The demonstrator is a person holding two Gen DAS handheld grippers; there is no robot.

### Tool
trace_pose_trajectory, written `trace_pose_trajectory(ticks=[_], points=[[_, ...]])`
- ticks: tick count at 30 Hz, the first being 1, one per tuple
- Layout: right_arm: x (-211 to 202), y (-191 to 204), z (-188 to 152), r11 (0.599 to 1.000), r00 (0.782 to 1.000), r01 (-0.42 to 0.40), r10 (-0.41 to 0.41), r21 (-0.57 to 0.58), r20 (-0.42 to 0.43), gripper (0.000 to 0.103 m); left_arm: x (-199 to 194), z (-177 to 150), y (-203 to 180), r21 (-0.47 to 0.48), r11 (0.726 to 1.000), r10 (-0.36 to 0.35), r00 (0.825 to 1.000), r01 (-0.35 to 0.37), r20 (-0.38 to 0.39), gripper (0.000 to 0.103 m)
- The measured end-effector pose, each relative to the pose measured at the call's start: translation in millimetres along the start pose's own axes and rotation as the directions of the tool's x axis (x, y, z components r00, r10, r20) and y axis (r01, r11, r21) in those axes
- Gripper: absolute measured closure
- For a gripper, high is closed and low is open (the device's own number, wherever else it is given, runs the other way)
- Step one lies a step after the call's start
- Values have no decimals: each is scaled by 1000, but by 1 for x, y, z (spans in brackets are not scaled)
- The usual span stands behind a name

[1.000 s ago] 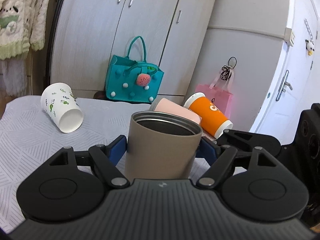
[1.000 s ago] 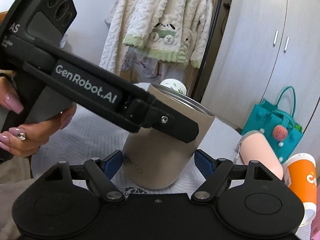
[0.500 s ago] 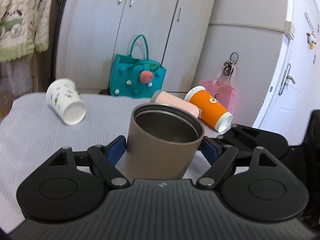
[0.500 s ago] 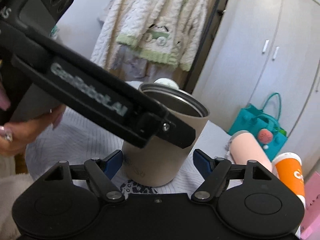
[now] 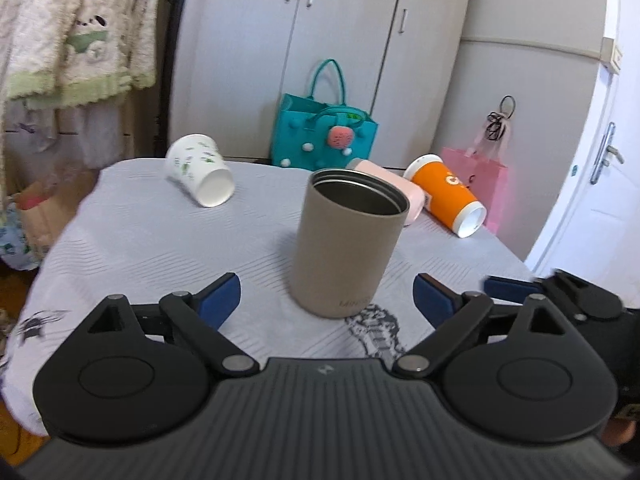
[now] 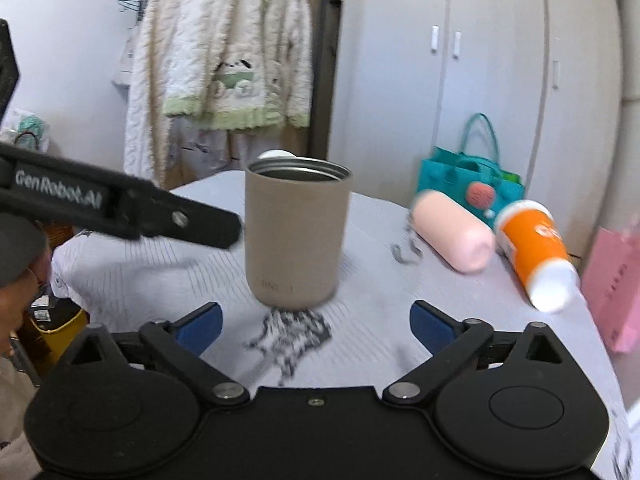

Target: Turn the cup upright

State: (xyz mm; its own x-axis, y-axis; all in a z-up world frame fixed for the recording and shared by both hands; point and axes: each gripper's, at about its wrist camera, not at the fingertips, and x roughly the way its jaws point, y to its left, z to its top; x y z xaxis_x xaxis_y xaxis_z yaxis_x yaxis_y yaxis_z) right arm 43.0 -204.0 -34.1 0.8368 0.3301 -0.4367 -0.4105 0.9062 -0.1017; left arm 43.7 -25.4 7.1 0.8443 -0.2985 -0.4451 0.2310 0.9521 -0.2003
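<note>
Matte cylindrical cup (image 5: 346,245) stands upright.

A teal tote bag (image 5: 324,136) stands on the floor against the grey wardrobe (image 5: 340,40). Left of the bag, a white printed paper cup (image 5: 200,174) lies on its side on the white tablecloth (image 5: 140,248). Right of the bag lie a pink cup (image 6: 452,236) and an orange cup (image 5: 446,194), side by side. Beyond them, further right of the bag, stands a pink gift bag (image 5: 484,184). A fluffy cream sweater (image 6: 224,60) hangs far left of the bag.

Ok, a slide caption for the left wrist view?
Tan cup stands upright on the table, beyond the open left gripper; three cups lie behind.
</note>
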Motion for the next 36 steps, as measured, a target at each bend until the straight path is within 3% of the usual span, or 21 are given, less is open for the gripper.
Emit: trace_pose_trajectory(ticks=[7,12,14,20,26,36], points=[[-30,2,-4,997,997,66,-64,43,-49,0,-25,0,-6,2,999,44,999,-44,0,5],[-57,6,-2,991,993,117,-117,64,-12,0,-39,-3,-11,57,994,92,995,-90,-33,2],[-67,8,-1,987,990,142,-142,79,2,0,-45,-5,-9,33,996,89,995,-88,-46,1],[-92,10,2,971,980,188,-195,151,33,0,-61,-5,-9,19,985,172,984,-171,-56,0],[-98,12,3,937,954,287,-298,201,28,0,-77,-4,-5,-17,978,208,978,-208,8,0],[-89,13,-1,916,946,312,-325,253,11,0,-86,-5,-8,12,963,270,962,-271,46,0]])
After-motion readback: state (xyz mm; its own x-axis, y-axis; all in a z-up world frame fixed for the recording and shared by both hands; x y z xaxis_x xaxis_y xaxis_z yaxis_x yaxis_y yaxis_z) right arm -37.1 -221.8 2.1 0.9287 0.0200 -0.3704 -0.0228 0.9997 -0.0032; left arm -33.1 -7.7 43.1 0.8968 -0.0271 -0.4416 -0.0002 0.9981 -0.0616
